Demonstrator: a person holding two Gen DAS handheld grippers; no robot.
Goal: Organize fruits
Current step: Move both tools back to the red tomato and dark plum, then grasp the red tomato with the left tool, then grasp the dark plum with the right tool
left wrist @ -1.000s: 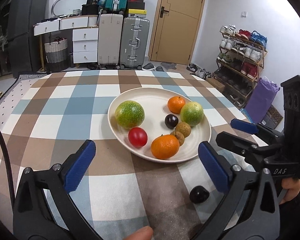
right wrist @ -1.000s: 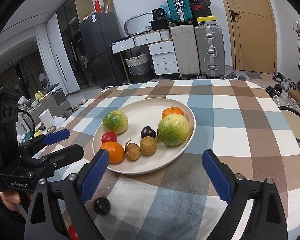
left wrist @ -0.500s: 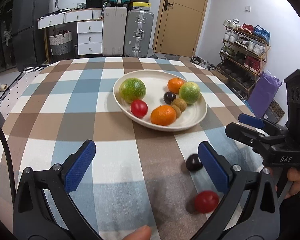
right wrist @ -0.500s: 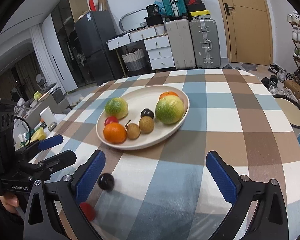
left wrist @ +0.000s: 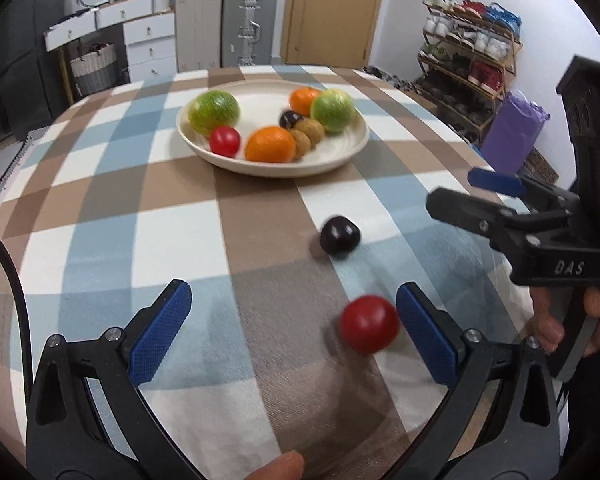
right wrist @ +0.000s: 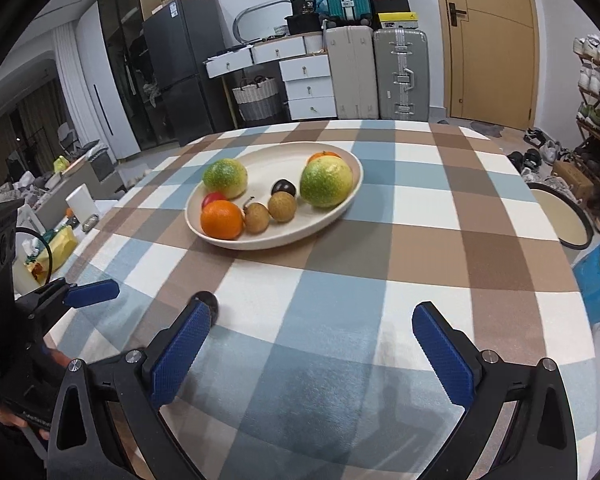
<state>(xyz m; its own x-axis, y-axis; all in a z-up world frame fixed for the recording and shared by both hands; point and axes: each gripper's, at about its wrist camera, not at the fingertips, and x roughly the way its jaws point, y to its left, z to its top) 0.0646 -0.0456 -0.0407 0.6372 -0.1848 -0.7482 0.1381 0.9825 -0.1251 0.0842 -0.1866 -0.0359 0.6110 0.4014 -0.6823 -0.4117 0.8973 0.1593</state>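
Observation:
A cream plate [left wrist: 352, 148] on the checked tablecloth holds several fruits: two green ones, two oranges, a red one, a dark one and two brown ones. It also shows in the right wrist view [right wrist: 220, 240]. Loose on the cloth lie a dark plum [left wrist: 339, 236] and a red fruit [left wrist: 369, 329]. The red fruit lies just inside the right finger of my open, empty left gripper [left wrist: 294, 334]. My right gripper [right wrist: 312, 348] is open and empty; the plum [right wrist: 207, 300] peeks out behind its left finger. Each gripper shows in the other's view, the right one [left wrist: 496, 196] and the left one [right wrist: 80, 294].
The table edge curves close at the right and near side. A round stool [right wrist: 560, 216] and a blue bag [right wrist: 598, 280] stand beside the table at the right. Suitcases [right wrist: 376, 72], drawers and a shoe rack [left wrist: 468, 64] line the room behind.
Both grippers have drawn back from the plate toward the near table edge. The dark plum and the red fruit have come into fuller view, the red one now between the left gripper's fingers.

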